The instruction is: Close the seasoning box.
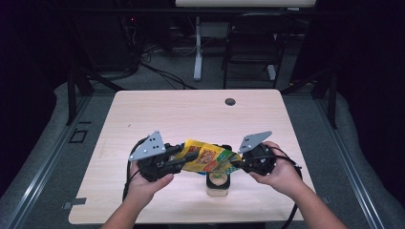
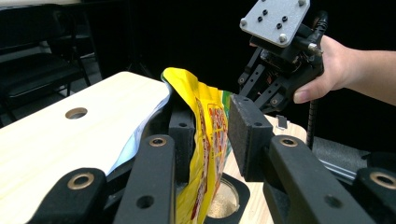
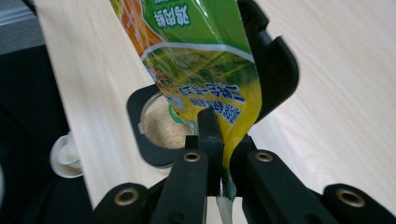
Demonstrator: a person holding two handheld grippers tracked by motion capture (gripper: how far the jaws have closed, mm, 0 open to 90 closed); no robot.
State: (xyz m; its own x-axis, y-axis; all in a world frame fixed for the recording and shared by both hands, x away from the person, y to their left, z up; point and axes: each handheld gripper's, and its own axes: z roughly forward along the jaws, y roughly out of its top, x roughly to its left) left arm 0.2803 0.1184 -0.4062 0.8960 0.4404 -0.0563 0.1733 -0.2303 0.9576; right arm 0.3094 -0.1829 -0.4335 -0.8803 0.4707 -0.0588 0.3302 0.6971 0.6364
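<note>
A yellow and green snack bag [image 1: 206,160] hangs tilted between my two grippers, above a small jar [image 1: 218,185] with a black rim and beige powder inside. My left gripper [image 1: 184,160] is shut on the bag's yellow end [image 2: 205,121]; its pads [image 2: 247,135] stand partly apart around the puffy bag. My right gripper [image 3: 223,140] is shut tight on the green corner of the bag [image 3: 205,70], just over the jar [image 3: 159,128]. In the left gripper view the jar [image 2: 224,200] sits below the bag, and the right gripper [image 2: 261,88] shows beyond it.
The light wooden table [image 1: 191,114] has a round cable hole [image 1: 230,101] near its far edge. The jar stands close to the front edge. A dark chair [image 1: 253,43] and a desk leg stand behind the table. A small white round thing [image 3: 65,156] lies beyond the table's edge.
</note>
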